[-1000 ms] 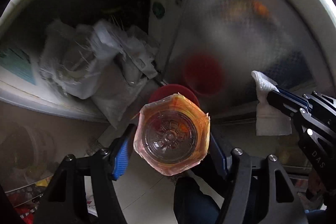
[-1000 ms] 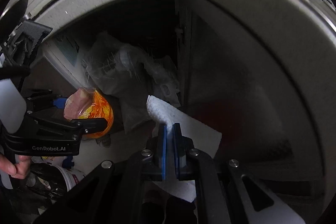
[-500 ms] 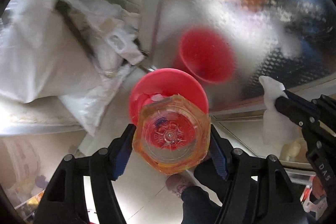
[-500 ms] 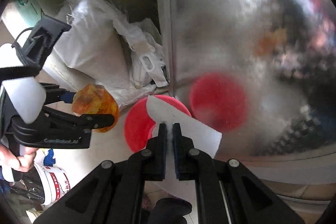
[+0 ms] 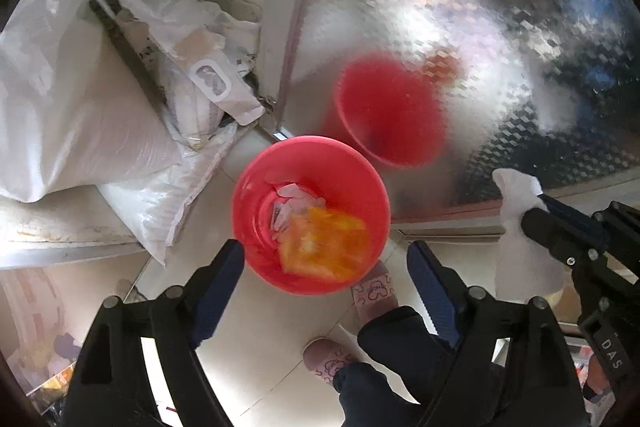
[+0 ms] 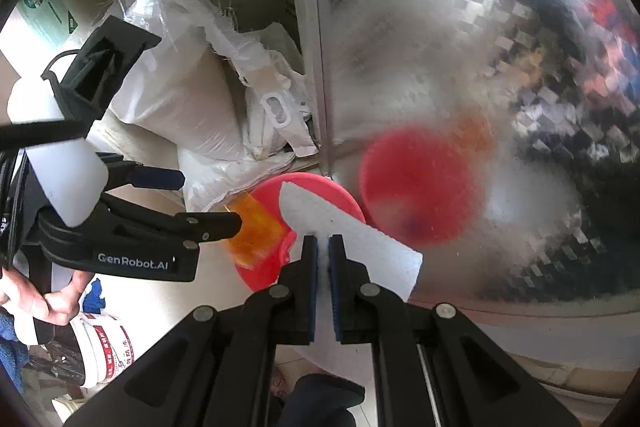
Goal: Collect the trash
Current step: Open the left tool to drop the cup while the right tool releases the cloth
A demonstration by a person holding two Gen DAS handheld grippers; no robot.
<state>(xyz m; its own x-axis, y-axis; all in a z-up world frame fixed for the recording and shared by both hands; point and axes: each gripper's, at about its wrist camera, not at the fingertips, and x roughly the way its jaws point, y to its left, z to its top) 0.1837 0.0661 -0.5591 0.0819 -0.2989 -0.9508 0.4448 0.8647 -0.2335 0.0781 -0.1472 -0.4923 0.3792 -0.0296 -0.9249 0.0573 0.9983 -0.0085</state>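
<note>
Jaws of the left gripper stand wide and are opening, its blue pads apart with nothing pressed between them. Just ahead of and below its fingertips sits the red bin on the pale floor, and inside it lies the orange-wrapped container, blurred, beside a few white scraps. In the right wrist view the same container shows just past the left gripper's lower fingertip, at the bin's rim, clear of the pads.

The right gripper is clamped nearly closed on a white paper towel, which fans out ahead of its tips and hangs over the far edge of the bin. White woven sacks pile up to the left of both claws; a patterned metal door, mirroring the bin, stands ahead.
</note>
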